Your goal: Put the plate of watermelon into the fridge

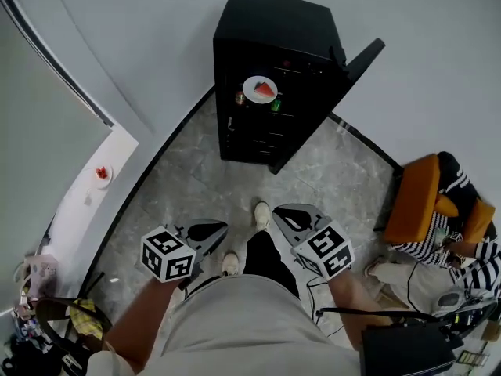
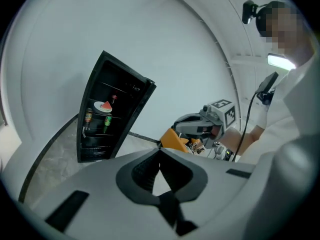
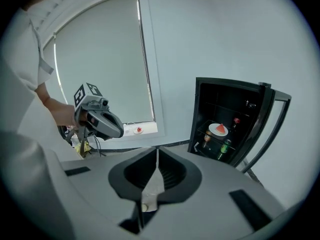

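The wearer's pale shirt [image 1: 235, 327] fills the bottom of the head view. Beyond it the grey marbled floor [image 1: 188, 186] lies open all the way to the fridge, edged by a dark skirting line under white walls. The black, boxy fridge [image 1: 274, 22] stands against the wall. Its door [image 1: 362, 59] is swung wide to the right, so the shelves are exposed. An orange chair [image 1: 413, 198] crowds the right edge, and a person in stripes sits just beside it.

The left gripper [image 1: 210, 230] and right gripper [image 1: 283, 211], both smooth grey plastic, hang on either side of the legs, well apart from the fridge. Each has its jaws clenched tip to tip on nothing.

The plate of watermelon [image 1: 260, 89], round and white under a red wedge, sits on an upper shelf inside the fridge. A green can [image 1: 275, 105] stands near it. A small dish [image 1: 102, 174] on the white sill [image 1: 84, 204] holds something red, possibly fruit.
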### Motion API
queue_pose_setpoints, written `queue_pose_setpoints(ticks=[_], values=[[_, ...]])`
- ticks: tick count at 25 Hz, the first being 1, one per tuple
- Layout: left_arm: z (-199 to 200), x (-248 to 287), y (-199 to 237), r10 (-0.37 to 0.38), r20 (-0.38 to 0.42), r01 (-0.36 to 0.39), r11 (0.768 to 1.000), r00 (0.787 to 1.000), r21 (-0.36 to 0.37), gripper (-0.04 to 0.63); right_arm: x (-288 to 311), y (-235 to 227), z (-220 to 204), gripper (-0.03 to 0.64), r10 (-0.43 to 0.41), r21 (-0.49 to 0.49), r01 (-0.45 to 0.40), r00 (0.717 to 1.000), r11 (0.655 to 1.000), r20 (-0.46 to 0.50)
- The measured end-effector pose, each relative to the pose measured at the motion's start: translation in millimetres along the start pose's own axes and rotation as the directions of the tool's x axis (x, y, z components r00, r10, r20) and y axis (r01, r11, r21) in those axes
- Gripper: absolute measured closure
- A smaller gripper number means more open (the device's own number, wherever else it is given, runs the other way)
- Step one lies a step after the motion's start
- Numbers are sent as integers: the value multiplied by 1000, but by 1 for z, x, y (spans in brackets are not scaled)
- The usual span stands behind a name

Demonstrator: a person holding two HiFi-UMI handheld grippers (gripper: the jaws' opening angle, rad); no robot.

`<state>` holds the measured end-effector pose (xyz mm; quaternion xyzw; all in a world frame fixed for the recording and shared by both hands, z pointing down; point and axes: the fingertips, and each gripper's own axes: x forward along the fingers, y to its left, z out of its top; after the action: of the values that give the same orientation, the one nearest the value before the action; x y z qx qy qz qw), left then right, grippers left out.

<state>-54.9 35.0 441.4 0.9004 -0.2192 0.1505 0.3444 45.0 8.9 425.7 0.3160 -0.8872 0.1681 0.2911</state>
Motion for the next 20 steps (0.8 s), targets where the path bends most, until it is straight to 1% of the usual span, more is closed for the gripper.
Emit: queue_pose_setpoints(ticks=[2, 7, 12, 15, 20], values=[[-9, -14, -12, -10, -5, 10, 1000, 1000, 4, 583, -7, 17, -2, 592, 1, 2, -1, 1000, 1000, 7], [-16, -35, -28, -11, -10, 11, 997, 1000, 71, 583, -22, 46, -7, 597, -2, -21, 2, 1000, 1000, 16], [-23, -45, -35, -21, -2, 21, 997, 1000, 77, 583, -35, 62, -9, 600, -26, -23, 27, 999, 999, 28], [-23, -46, -38, -31, 0, 31, 997, 1000, 78, 583, -41, 65, -10, 601, -40, -30, 41, 999, 999, 22], [-27, -44, -43, -42, -10, 43, 994, 999, 100, 583, -46, 72, -14, 601, -57, -38, 58, 998, 998, 11]])
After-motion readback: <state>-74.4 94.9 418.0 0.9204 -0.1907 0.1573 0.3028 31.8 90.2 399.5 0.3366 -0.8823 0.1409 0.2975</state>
